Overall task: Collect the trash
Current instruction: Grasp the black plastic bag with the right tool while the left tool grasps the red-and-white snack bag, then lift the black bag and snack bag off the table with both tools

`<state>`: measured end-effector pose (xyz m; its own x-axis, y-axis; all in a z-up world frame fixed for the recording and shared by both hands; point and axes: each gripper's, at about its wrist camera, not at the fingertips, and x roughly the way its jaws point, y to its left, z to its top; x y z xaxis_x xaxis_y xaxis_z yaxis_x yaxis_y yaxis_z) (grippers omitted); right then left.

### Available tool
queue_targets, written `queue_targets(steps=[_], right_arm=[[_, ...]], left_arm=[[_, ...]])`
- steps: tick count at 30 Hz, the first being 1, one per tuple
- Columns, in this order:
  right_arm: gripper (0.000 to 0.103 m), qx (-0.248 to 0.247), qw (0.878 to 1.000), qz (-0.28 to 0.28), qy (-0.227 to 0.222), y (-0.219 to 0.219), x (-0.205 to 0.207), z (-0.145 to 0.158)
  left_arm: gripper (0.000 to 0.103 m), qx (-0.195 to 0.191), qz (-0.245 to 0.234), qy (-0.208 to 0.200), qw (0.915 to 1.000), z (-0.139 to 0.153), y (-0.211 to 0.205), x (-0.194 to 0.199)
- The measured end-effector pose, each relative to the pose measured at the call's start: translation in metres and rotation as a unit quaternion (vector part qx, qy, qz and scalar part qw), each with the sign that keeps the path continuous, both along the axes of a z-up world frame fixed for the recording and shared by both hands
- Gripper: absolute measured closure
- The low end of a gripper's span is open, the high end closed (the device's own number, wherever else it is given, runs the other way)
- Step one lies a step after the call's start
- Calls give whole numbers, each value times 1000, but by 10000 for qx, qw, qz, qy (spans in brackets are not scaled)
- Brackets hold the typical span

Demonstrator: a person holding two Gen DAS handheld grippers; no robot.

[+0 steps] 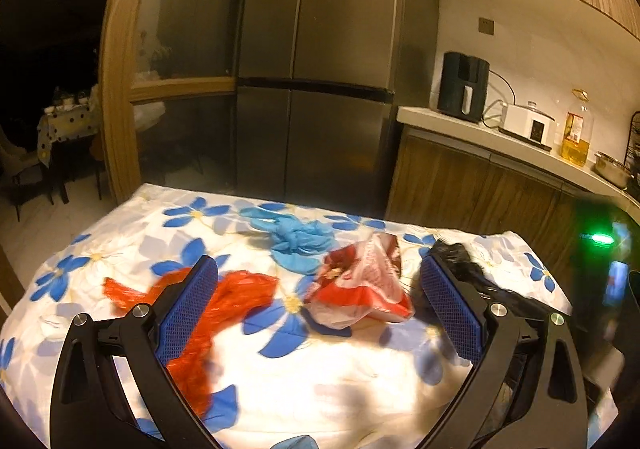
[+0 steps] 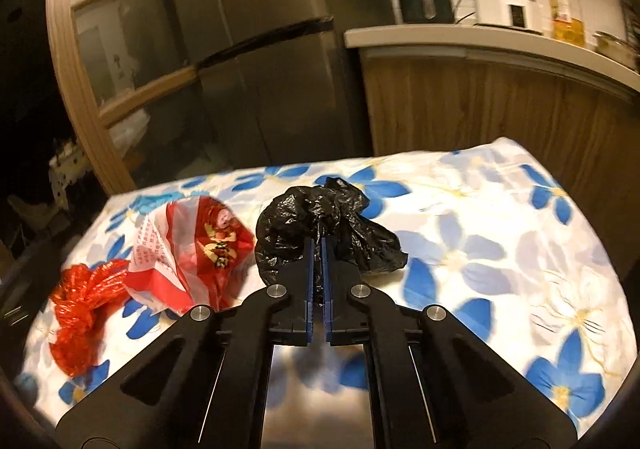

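Black bag [image 2: 328,225] between pinched right jaws

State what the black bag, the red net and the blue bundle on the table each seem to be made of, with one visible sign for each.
Black bag: thin plastic film, probably; glossy, finely crinkled, with the right gripper shut on it.
Red net: plastic mesh, it seems; shiny, translucent, bunched strands.
Blue bundle: soft thin plastic, perhaps gloves or a bag; matte, knotted folds, too blurred to settle.
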<state>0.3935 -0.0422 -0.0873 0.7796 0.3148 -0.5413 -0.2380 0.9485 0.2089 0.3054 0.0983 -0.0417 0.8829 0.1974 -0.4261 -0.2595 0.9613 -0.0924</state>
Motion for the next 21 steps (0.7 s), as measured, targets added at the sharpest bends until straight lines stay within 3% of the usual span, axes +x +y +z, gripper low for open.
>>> queue_targets(steps=[6,11,15,21], right_arm=[[100,50,9992,-243,-326,-33,-36,13],[100,11,9986,-250,-465,-47,-56,19],[100,-6,9986,-244,-468,-53,-64,19],[100,-55,9989,-223,-402,-56,-72,15]], left_arm=[[7,136,-153,268,9994,-11,-17,35],[19,184,-253,638,9975,-27,-26,64],[46,206,-271,1023,9942,-41,-25,76],[76,146,-396,1136,9926,-46,-25,76]])
